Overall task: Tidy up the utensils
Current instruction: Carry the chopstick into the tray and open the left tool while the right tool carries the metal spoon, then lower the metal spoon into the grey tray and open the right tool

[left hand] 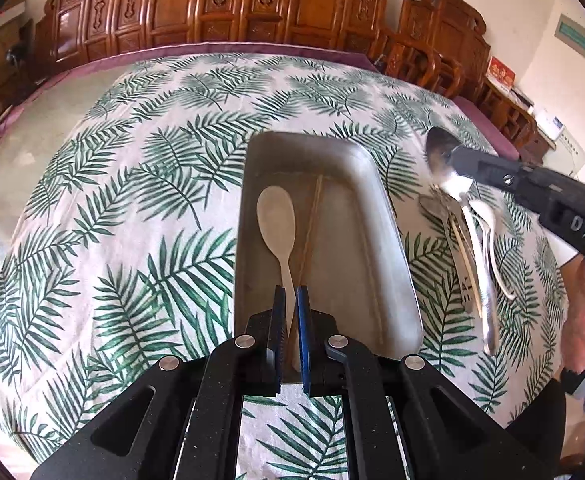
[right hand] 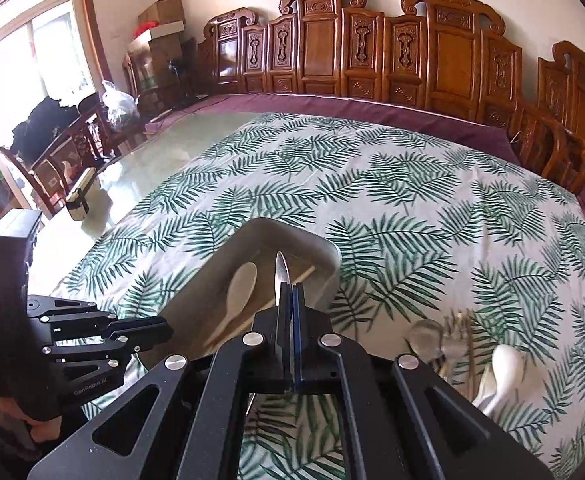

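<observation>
A metal tray (left hand: 388,216) lies on the leaf-print cloth and holds a wooden spoon (left hand: 275,216) and wooden chopsticks (left hand: 312,216). My left gripper (left hand: 291,300) is over the tray's near end, its fingers narrowly apart on either side of the wooden spoon's handle. My right gripper (left hand: 458,156) is shut on a metal spoon (left hand: 438,152), lifted above the utensil pile (left hand: 472,248) right of the tray. In the right wrist view the metal spoon (right hand: 281,276) stands edge-on between the shut fingers (right hand: 291,304), above the tray (right hand: 208,280).
The pile right of the tray holds a fork, metal spoons, chopsticks and a white spoon (right hand: 500,376). Carved wooden chairs (right hand: 372,48) line the table's far side. A small box (right hand: 80,194) sits on the bare tabletop at left.
</observation>
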